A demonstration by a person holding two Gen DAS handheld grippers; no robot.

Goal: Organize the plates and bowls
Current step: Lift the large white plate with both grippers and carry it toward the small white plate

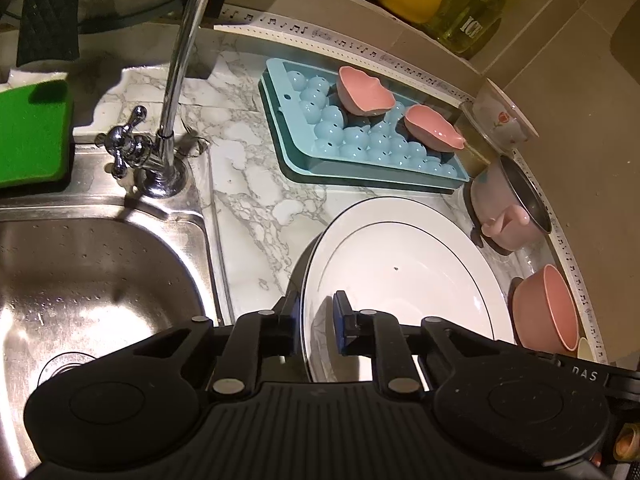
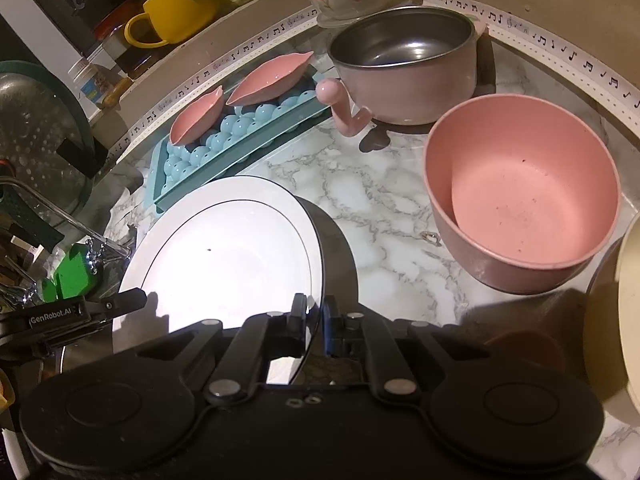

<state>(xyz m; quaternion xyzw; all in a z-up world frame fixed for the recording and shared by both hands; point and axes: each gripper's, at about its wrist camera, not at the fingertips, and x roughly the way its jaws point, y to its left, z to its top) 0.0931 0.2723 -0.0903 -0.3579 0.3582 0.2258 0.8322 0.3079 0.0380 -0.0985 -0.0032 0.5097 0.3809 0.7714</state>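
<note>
both grippers, left gripper and right gripper, are clamped on the white plate rim at lower centre; the pink bowl and other dishes look not sorted yet.

One white plate, two leaf dishes, three bowls.

Warm, dim yellowish light fell from above, blowing out the white plate into glare in the right wrist view, throwing hard dark shadows across the marble counter and glinting on the steel sink, while fisheye curvature bent and darkened every edge.
</note>
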